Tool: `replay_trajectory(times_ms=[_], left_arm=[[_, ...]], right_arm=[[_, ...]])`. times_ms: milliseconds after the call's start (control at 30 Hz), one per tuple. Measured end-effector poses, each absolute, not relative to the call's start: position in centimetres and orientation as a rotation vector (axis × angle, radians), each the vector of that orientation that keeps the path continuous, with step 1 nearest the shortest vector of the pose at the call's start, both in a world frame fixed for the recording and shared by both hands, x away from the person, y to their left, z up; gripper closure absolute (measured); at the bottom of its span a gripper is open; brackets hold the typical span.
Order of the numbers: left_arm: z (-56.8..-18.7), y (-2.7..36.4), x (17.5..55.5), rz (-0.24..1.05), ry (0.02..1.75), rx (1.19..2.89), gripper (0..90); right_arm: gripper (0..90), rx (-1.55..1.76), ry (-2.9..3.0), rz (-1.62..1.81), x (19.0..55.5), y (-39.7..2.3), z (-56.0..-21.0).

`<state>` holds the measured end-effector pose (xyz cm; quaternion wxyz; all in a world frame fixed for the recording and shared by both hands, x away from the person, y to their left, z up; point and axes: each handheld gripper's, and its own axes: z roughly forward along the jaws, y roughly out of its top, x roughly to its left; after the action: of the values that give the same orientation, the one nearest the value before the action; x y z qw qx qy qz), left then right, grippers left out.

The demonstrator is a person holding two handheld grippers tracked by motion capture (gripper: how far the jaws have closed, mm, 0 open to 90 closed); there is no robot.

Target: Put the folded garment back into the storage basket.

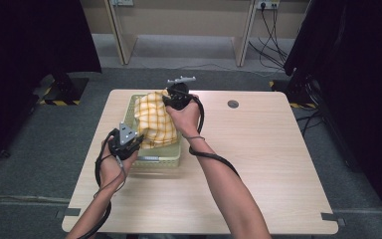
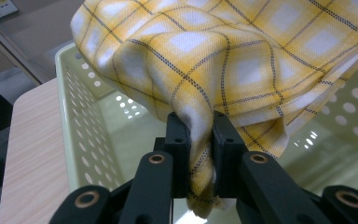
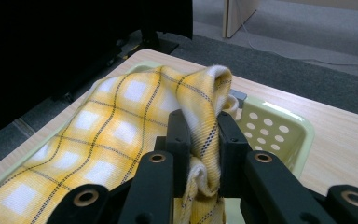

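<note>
— How are your arms sitting?

— Both forearms are coming in from the near edge of the table (image 1: 258,164). My left hand (image 1: 110,167) is holding the left gripper (image 1: 125,142) low, just at the near left corner of the basket (image 1: 164,160). My right arm is reaching farther forward, and my right hand (image 1: 185,119) is holding the right gripper (image 1: 178,97) over the basket's far side, with its grey plate pointing away from me.

— And the fingers?

— On the left, my fingers (image 2: 177,140) are pinching a bunched fold of the cloth (image 2: 223,60), which is squeezed between them and hanging out below. On the right, my fingers (image 3: 179,133) are clamping another gathered fold of the same cloth (image 3: 121,121), near its white-edged hem.

— Where is the cloth lying?

— It is stretching between my two grippers above the pale green basket, sagging down into it. From the left gripper view it is hanging clear of the basket's perforated wall (image 2: 88,140).

— What is it like?

— Soft woven fabric, yellow with white squares and thin dark lines crossing in a check, rumpled where I am gripping it.
</note>
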<state>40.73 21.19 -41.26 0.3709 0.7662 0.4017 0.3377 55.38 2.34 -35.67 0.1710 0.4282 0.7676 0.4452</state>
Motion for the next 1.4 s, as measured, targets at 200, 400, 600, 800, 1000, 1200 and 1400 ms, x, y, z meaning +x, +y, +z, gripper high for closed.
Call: replay_trajectory(times_ms=[200, 400, 600, 800, 1000, 1200, 1400], left_arm=[[-41.3, 21.5, 40.9, 0.866, 1.040, 1.968, 79.5], [-41.4, 21.8, 41.0, 0.863, 1.053, 1.965, 79.4], [-41.5, 22.1, 41.1, 0.858, 1.066, 1.972, 79.4], [-41.6, 22.0, 41.3, 0.852, 1.067, 1.984, 79.4], [-41.9, 21.8, 41.6, 0.839, 1.070, 1.992, 79.4], [-41.8, 21.8, 41.8, 0.818, 1.072, 2.019, 79.4], [-41.8, 21.9, 42.3, 0.791, 1.086, 2.042, 79.3]], right_arm=[[79.3, 1.216, 2.185, 1.259, 55.5, 2.8, -35.8], [79.4, 1.224, 2.188, 1.257, 55.6, 3.1, -35.9], [79.2, 1.226, 2.195, 1.250, 55.7, 3.4, -36.2], [79.1, 1.230, 2.198, 1.244, 55.8, 3.3, -36.3], [79.0, 1.240, 2.201, 1.232, 56.0, 3.3, -36.6], [78.9, 1.249, 2.208, 1.217, 56.2, 3.3, -36.9], [78.9, 1.273, 2.215, 1.197, 56.7, 3.4, -37.6]])
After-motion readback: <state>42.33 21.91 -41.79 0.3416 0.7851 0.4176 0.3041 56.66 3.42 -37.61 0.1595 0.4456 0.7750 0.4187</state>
